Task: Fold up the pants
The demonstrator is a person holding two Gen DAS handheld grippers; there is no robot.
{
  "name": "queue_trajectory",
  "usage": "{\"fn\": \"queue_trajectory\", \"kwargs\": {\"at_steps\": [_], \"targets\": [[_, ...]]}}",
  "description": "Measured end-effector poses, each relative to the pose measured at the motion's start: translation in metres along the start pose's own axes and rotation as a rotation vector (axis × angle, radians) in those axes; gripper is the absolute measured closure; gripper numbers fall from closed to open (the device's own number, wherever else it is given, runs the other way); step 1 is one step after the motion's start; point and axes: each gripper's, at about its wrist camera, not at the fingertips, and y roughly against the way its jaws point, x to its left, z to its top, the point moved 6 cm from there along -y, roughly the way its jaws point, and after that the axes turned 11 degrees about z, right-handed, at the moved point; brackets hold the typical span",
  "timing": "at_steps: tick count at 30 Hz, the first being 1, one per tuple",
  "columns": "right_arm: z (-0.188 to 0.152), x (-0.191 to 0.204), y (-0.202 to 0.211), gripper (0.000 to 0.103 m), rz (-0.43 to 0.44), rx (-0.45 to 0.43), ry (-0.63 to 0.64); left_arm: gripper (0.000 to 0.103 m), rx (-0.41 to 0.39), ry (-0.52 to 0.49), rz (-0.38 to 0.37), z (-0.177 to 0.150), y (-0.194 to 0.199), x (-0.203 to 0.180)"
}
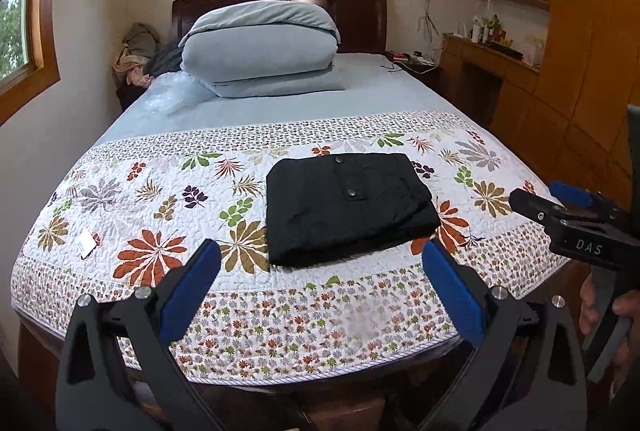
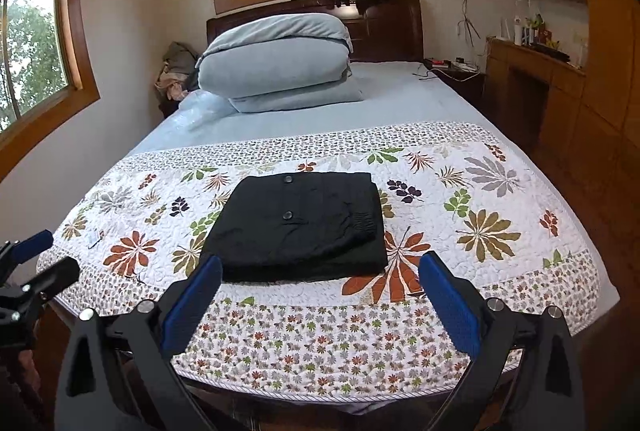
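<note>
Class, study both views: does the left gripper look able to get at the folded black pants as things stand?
Probably yes. The left gripper is open and faces the black pants, with only bare floral quilt between them; the right gripper sits off to the side.

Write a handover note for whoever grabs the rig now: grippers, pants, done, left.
Left gripper: open, empty, held back over the foot edge of the bed.
Right gripper: open, empty, also short of the pants.
Black pants: folded into a compact rectangle, lying flat on the floral quilt, touched by neither gripper.
Done: the fold looks complete.
Left: probably nothing; at most square up the slightly offset bottom layer on the right side.
</note>
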Motion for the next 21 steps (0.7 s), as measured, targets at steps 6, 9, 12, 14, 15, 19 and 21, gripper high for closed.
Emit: {"fn": "queue_trajectory", "kwargs": {"at_steps": [6,9,12,14,15,19,21], "targets": [[-0.001,0.001,0.007,0.003,-0.014,-0.012,0.011,0.003,0.0,0.008,-0.001,-0.003,0.003,0.001],[0.0,0.002,0.01,0.003,-0.014,-0.015,0.018,0.003,0.004,0.011,0.008,-0.004,0.003,0.002],[0.001,0.003,0.01,0.003,-0.021,-0.017,0.032,0.003,0.004,0.014,0.017,-0.004,0.003,0.002],[0.001,0.004,0.011,0.003,-0.02,-0.018,0.034,0.003,0.006,0.008,0.024,-0.003,0.002,0.001],[0.001,0.004,0.011,0.003,-0.017,-0.017,0.035,0.003,0.007,0.005,0.019,-0.003,0.002,0.0],[0.002,0.007,0.013,0.003,-0.023,-0.022,0.05,0.003,0.01,0.01,-0.015,-0.005,0.001,-0.003],[0.002,0.008,0.013,0.003,-0.024,-0.025,0.056,0.003,0.021,0.021,-0.028,-0.006,-0.002,-0.003]]}}
